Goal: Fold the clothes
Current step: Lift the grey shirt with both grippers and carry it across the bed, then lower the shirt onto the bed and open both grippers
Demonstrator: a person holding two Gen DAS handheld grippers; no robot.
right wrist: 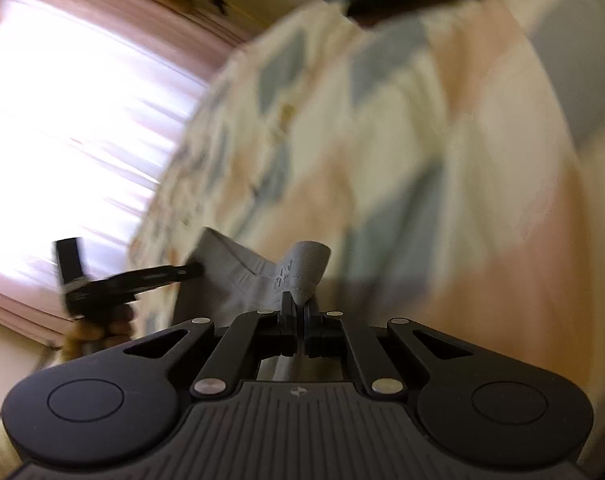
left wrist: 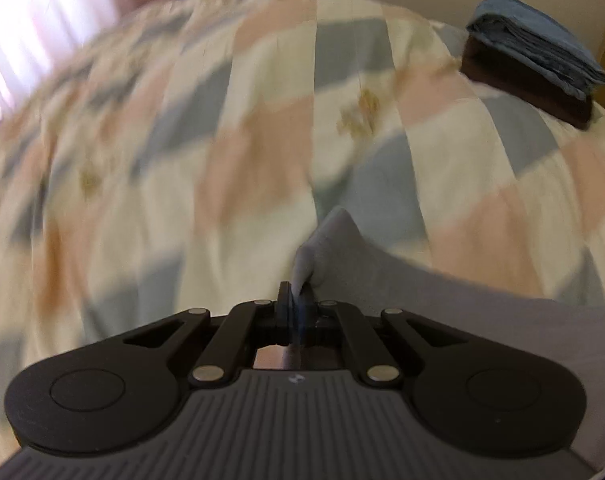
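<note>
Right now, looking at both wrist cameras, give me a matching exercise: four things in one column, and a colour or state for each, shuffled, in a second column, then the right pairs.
Things
1. left gripper
2. folded stack
3. bedspread
4. window

Colours or states
A. blue cloth on top of dark cloth, at the far corner of the bed
B. bright, behind pinkish curtains
C. shut on a corner of the grey garment
D. checked in cream, pink and grey-blue

Pairs: 1-C, 2-A, 3-D, 4-B

The right gripper is likewise shut on the grey garment.
</note>
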